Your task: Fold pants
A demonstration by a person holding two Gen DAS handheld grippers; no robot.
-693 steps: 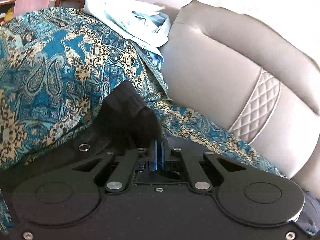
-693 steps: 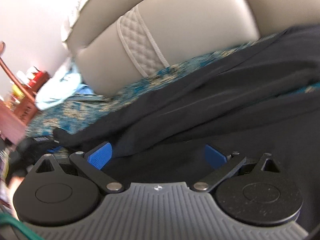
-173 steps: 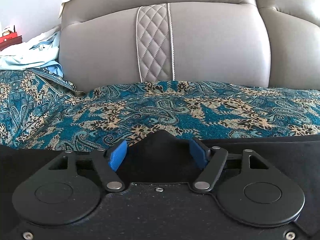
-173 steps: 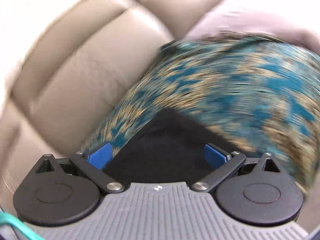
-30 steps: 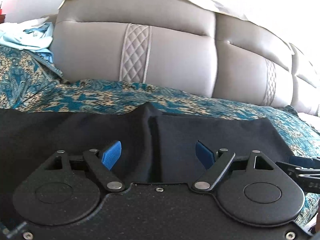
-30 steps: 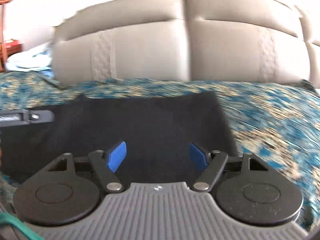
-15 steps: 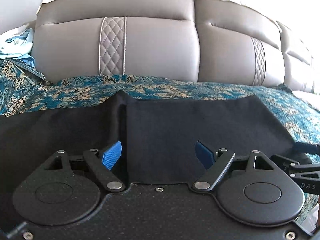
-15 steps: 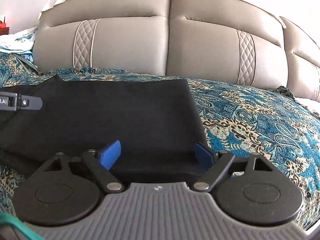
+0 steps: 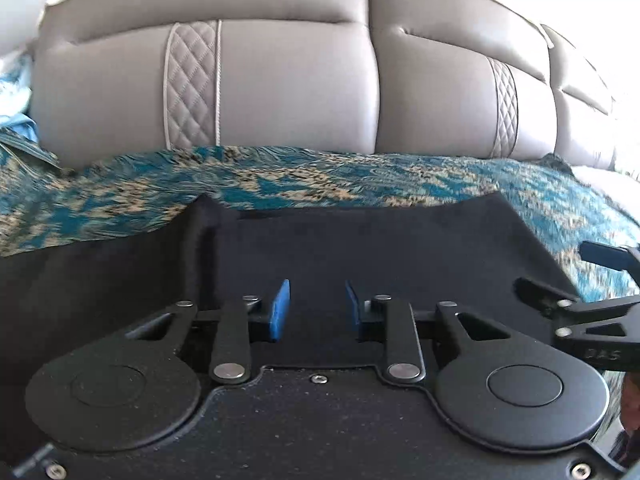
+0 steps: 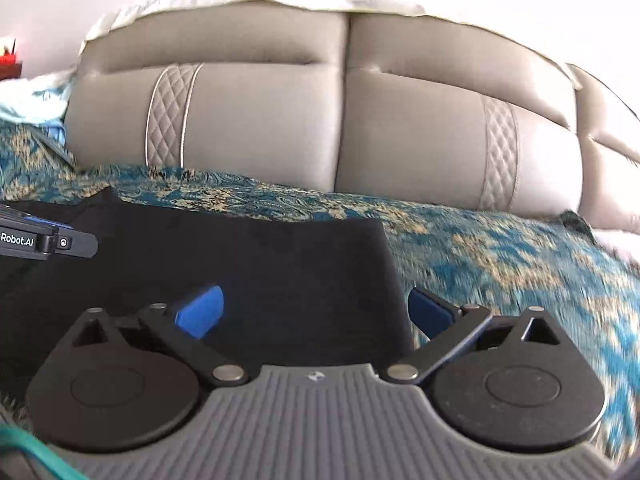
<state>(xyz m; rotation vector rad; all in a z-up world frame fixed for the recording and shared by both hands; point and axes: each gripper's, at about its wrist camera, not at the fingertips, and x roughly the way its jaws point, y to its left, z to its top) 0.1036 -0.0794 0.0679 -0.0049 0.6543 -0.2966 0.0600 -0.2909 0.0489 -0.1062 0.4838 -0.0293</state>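
The black pants [image 9: 380, 248] lie flat on the blue patterned sofa cover, folded over with a vertical crease at the left [image 9: 200, 240]. They also show in the right wrist view [image 10: 260, 264]. My left gripper [image 9: 316, 306] hovers over the near edge of the pants with its blue pads a narrow gap apart and nothing between them. My right gripper [image 10: 316, 312] is wide open over the pants' right near corner, one pad over the cloth, the other past its edge. Each gripper shows at the edge of the other's view.
The grey leather sofa back [image 9: 300, 80] rises behind the seat. The blue and gold cover [image 10: 500, 256] spreads to the right of the pants. Light blue clothes [image 10: 24, 104] lie at the far left.
My left gripper's pads have closed from wide apart to a narrow gap. My right gripper has shifted right toward the pants' right edge and stays wide open.
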